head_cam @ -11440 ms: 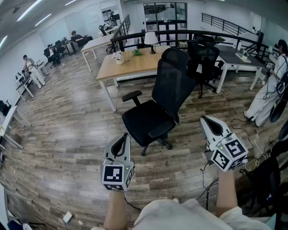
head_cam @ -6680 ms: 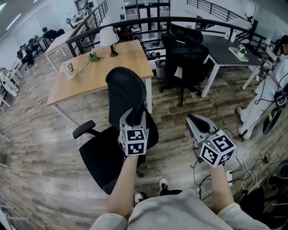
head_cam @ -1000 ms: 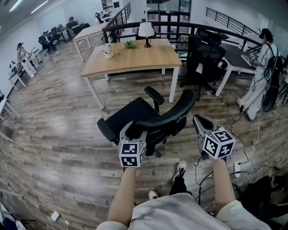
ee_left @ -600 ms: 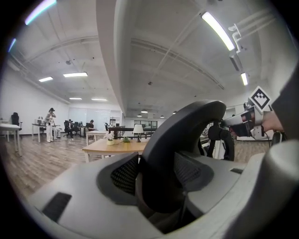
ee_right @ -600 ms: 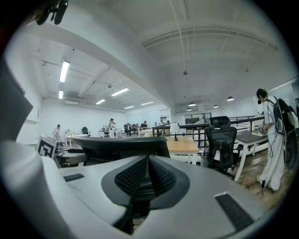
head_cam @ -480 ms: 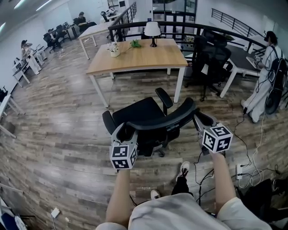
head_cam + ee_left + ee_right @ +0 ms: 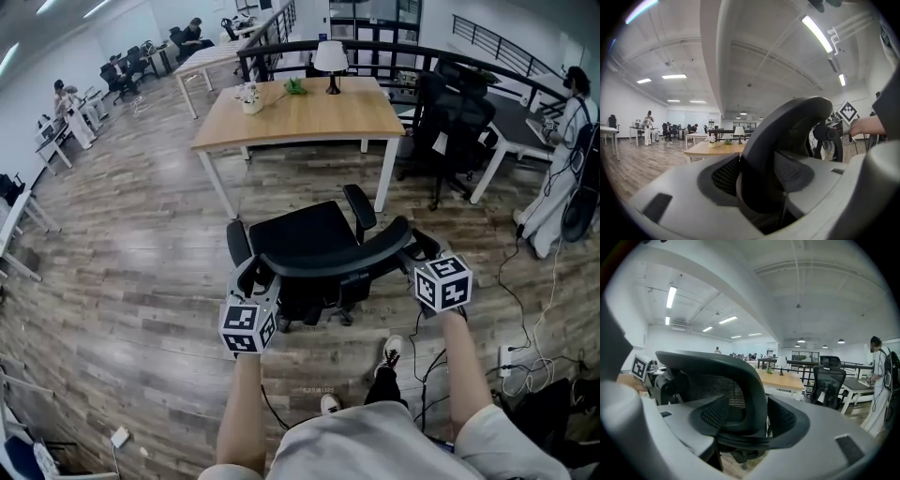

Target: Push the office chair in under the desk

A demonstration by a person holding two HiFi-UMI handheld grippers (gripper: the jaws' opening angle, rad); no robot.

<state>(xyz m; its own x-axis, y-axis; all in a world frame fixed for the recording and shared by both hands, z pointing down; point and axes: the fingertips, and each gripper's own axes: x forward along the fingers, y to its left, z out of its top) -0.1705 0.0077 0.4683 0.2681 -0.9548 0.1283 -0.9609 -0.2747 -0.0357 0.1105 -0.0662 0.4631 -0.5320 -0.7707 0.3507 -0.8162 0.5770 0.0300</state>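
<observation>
The black office chair (image 7: 305,239) stands on the wood floor just short of the wooden desk (image 7: 300,112), its seat toward the desk. Its curved backrest (image 7: 342,260) runs across in front of me. My left gripper (image 7: 257,278) is shut on the backrest's left end; in the left gripper view the mesh backrest (image 7: 797,122) fills the left gripper (image 7: 761,187). My right gripper (image 7: 419,251) is at the right end. Its jaws have just been opening and straddle the backrest rim (image 7: 722,371) in the right gripper (image 7: 740,427), without clearly pressing on it.
A lamp (image 7: 330,58) and a small plant (image 7: 248,94) stand on the desk. Another black chair (image 7: 459,112) and a dark desk (image 7: 525,117) are at the right, where a person (image 7: 562,178) stands. Cables (image 7: 525,356) lie on the floor near my feet.
The chair has swung round, so its backrest now lies level across the view, nearer the desk. My right gripper has come down onto the backrest's right end and opened. The left moved leftward with the chair.
</observation>
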